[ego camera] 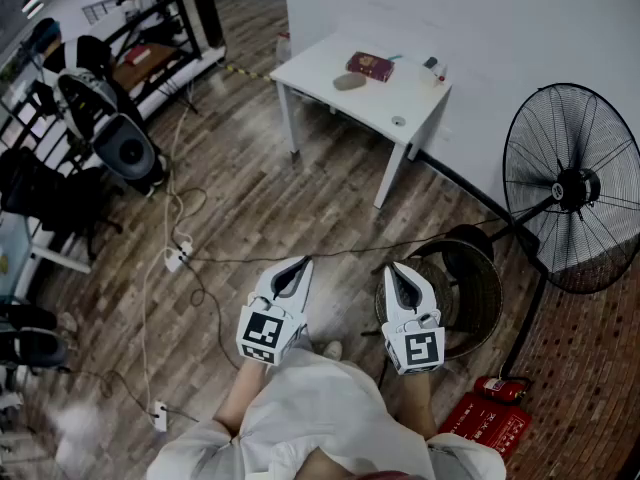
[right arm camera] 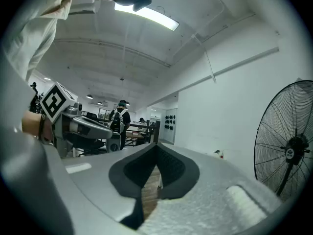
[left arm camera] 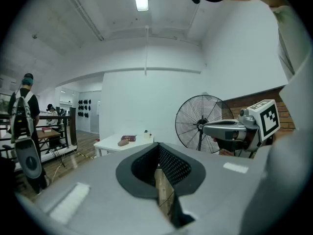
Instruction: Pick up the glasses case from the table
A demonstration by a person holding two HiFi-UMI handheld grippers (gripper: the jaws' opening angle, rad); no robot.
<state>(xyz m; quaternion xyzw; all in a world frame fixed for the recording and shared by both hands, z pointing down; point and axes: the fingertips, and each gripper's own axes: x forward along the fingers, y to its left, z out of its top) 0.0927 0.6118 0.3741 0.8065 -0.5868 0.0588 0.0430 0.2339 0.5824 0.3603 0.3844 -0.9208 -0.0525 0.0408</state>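
Reader: Why do left gripper (ego camera: 304, 261) and right gripper (ego camera: 392, 267) hang shut, empty?
Legend: Glasses case (ego camera: 349, 81) lies well apart, mid-table (ego camera: 400, 93), nearer its left corner; the 2 probably await approach.

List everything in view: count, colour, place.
table: one, white, far end, by the wall
glasses case: one, grey-brown, on the table
book: one, dark red, on the table, just beyond the case
fan: one, black, right side
basket: one, dark wicker, floor, beside the right gripper
fire extinguisher: one, red, floor, lower right
left gripper: one, white, shut, empty
right gripper: one, white, shut, empty
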